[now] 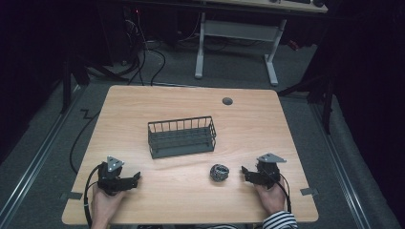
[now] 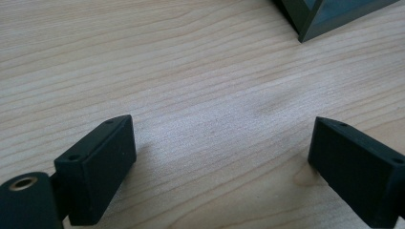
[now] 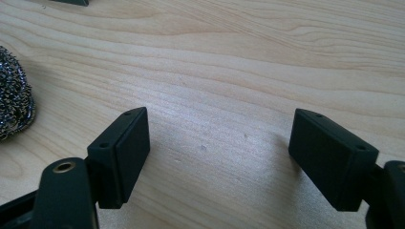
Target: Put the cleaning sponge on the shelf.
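My right gripper (image 1: 244,171) has jaws wide apart over bare wood, nothing between. My left gripper (image 1: 135,177) the same, spread and empty. Steel-wool scourer (image 1: 219,172), a crinkled metallic ball, lies just beside the right gripper at its 9 o'clock. Dark wire basket (image 1: 181,137), rectangular, sits mid-table at the scourer's 11 o'clock. Table (image 1: 143,105): pale wood grain, matte. Beyond it, grey floor (image 1: 229,71) with cables, dim room.

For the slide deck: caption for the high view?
Open left tongs and right tongs rest on table; scourer before wire basket.
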Motion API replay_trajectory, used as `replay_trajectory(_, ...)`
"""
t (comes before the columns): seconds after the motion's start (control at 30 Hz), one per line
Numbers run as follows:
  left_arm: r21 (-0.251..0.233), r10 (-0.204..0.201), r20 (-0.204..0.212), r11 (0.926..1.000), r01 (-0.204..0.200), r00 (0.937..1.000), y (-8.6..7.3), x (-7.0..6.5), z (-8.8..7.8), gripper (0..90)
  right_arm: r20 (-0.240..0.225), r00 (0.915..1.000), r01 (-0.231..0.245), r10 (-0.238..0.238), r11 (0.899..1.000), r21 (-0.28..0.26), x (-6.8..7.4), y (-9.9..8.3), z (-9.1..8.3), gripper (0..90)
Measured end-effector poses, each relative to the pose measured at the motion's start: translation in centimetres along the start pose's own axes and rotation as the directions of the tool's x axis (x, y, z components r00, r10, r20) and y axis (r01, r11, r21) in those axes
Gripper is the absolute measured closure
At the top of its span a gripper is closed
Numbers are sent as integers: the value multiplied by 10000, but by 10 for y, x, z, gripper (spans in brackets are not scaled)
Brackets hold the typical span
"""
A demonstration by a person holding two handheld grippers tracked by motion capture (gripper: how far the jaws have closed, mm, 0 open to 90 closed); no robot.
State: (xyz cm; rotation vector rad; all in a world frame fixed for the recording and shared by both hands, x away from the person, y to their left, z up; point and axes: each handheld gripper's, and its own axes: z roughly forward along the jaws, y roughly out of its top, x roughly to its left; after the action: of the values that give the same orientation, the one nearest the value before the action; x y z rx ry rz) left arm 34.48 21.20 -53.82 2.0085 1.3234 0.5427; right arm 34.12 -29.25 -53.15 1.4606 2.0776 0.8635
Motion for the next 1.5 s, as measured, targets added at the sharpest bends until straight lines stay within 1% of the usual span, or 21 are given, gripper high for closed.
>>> replay_trajectory(0.13, -123, -103, -109, 9999, 101, 9999, 0, 1, -1, 156, 10, 10000, 5, -5, 10000, 0, 0, 0, 0, 221)
replay_trajectory(0.2, -109, -101, -127, 9999, 100, 9999, 0, 1, -1, 161, 2, 10000, 11, -11, 10000, 20, 0, 0, 0, 209)
replay_trajectory(0.27, -126, -96, -130, 9999, 95, 9999, 0, 1, -1, 173, -27, 9999, 115, -115, 9999, 56, 1, 1, 1, 196)
replay_trajectory(0.4, -153, 28, -134, 9999, -30, 9999, 1, 0, -1, 188, -74, 9999, 91, -90, 9999, 90, 1, 3, 2, 206)
replay_trajectory(0.43, -167, 40, -53, 9999, -41, 10000, 1, -1, -1, 193, -56, 10000, 79, -79, 9999, 79, 1, 3, 2, 215)
replay_trajectory(0.53, -260, 114, 41, 9996, -113, 9999, 3, -4, -2, 203, -25, 10000, 77, -76, 10000, 57, 0, 3, 1, 314)
replay_trajectory(0.63, -370, 196, 146, 9991, -190, 9997, 6, -6, -4, 209, -91, 9999, 88, -88, 10000, -25, -1, 4, 1, 372)
replay_trajectory(0.7, -532, 248, 220, 9983, -236, 9995, 8, -8, -6, 218, -358, 9993, 54, -57, 10000, -76, -1, 6, 1, 427)
replay_trajectory(0.77, -567, 250, 263, 9981, -235, 9993, 9, -9, -7, 222, -442, 9990, 77, -84, 9999, -145, -1, 7, 1, 440)
replay_trajectory(0.8, -663, 283, 369, 9975, -258, 9989, 12, -11, -9, 224, -653, 9978, 67, -88, 9994, -325, -1, 9, 0, 470)
replay_trajectory(0.87, -750, 308, 500, 9968, -270, 9983, 15, -12, -11, 232, -866, 9962, -40, 0, 9989, -460, -1, 11, -1, 482)
replay_trajectory(0.9, -812, 284, 573, 9964, -237, 9980, 16, -13, -11, 243, -956, 9954, -43, 1, 9990, -438, -2, 12, -1, 482)
replay_trajectory(1.17, -1091, 327, 983, 9938, -219, 9946, 26, -20, -12, 274, -1562, 9873, 172, -281, 9973, -708, 3, 33, -6, 525)
replay_trajectory(1.23, -1133, 359, 1030, 9933, -242, 9940, 29, -22, -12, 280, -1720, 9843, 258, -388, 9967, -773, 6, 40, -6, 528)
replay_trajectory(1.37, -1172, 459, 1078, 9926, -332, 9931, 35, -26, -11, 306, -2006, 9768, 589, -750, 9946, -850, 14, 55, -4, 530)
replay_trajectory(1.5, -1080, 495, 1198, 9935, -366, 9916, 42, -30, -8, 338, -2365, 9654, 893, -1098, 9914, -956, 25, 70, 0, 530)
